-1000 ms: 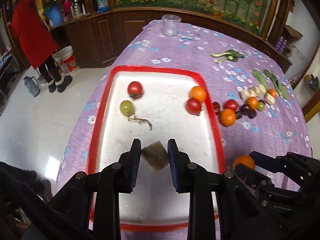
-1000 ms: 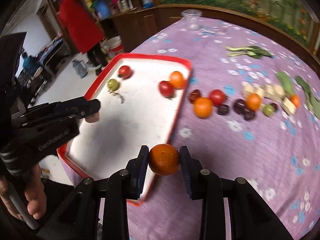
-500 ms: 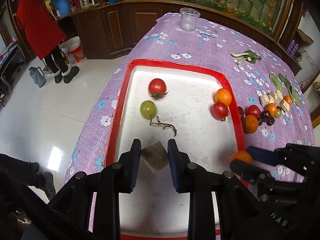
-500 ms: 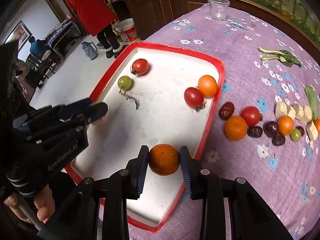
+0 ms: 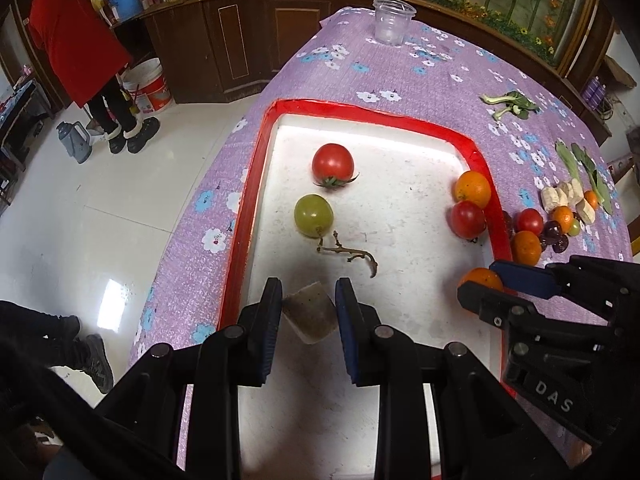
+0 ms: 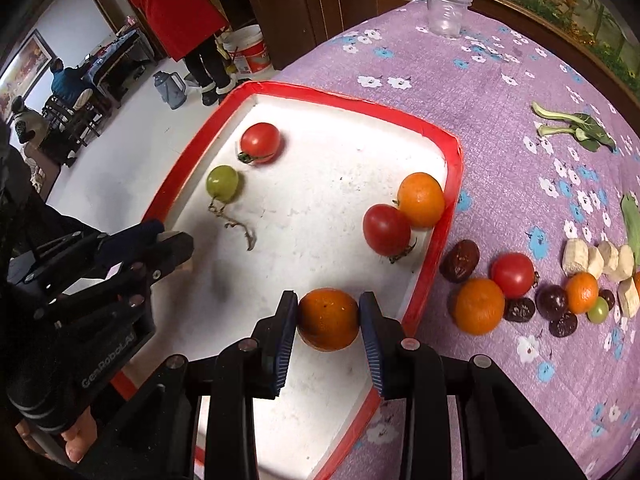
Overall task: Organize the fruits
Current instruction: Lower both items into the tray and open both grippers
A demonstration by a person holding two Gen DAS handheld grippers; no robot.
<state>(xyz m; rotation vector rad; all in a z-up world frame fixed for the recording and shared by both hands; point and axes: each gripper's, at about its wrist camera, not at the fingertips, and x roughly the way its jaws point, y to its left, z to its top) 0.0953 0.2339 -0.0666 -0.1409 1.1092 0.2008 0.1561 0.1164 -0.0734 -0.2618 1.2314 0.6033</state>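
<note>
A white tray with a red rim (image 5: 256, 184) (image 6: 454, 184) lies on the purple flowered cloth. In it are two red tomatoes (image 5: 333, 163) (image 6: 386, 229), a green grape (image 5: 313, 215) with a loose stem (image 5: 352, 254), and an orange (image 6: 421, 199). My left gripper (image 5: 309, 312) is shut on a pale brownish cube (image 5: 309, 314) over the tray's near left part. My right gripper (image 6: 328, 320) is shut on an orange (image 6: 328, 319) above the tray's near right part; it shows in the left wrist view (image 5: 482, 282) too.
More fruit lies on the cloth right of the tray: an orange (image 6: 478, 306), a tomato (image 6: 513, 274), dark dates (image 6: 460, 261), pale cubes (image 6: 596, 260). Greens (image 6: 576, 126) and a clear cup (image 6: 446, 10) are farther back. A person in red (image 5: 76, 32) stands on the floor to the left.
Both grippers have moved left and forward over the tray. The right gripper carried its orange from over the tray's right rim to inside the tray. The grips are unchanged.
</note>
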